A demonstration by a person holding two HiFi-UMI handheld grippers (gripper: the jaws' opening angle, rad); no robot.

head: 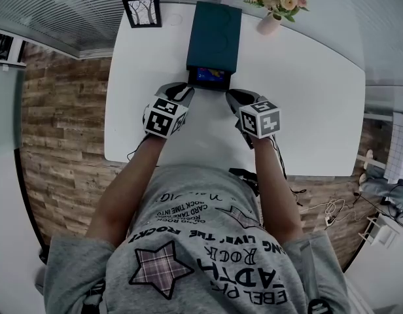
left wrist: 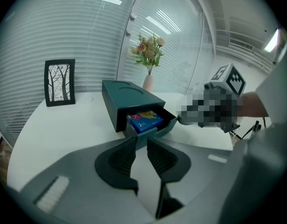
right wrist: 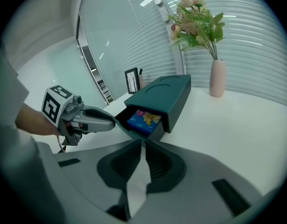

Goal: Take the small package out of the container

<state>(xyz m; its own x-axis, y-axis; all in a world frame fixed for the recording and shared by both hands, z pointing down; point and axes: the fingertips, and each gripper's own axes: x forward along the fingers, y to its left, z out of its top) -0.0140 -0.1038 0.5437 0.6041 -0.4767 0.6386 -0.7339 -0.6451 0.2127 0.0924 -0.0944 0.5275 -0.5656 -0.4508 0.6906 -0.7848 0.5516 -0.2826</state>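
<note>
The package (left wrist: 144,122) is kept in the drawer (left wrist: 160,129) drawn out at the near end of the container (left wrist: 129,97) on the bench (head: 306,110), the drawer's lip being pinched by the right tool (right wrist: 143,143), seemingly for steadiness, while the left tool (left wrist: 141,140) is held slightly parted and empty just before it.

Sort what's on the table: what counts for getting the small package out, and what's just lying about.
For the job: container, its open drawer, small package, left gripper, right gripper.
Lying about: picture frame, vase of flowers.
</note>
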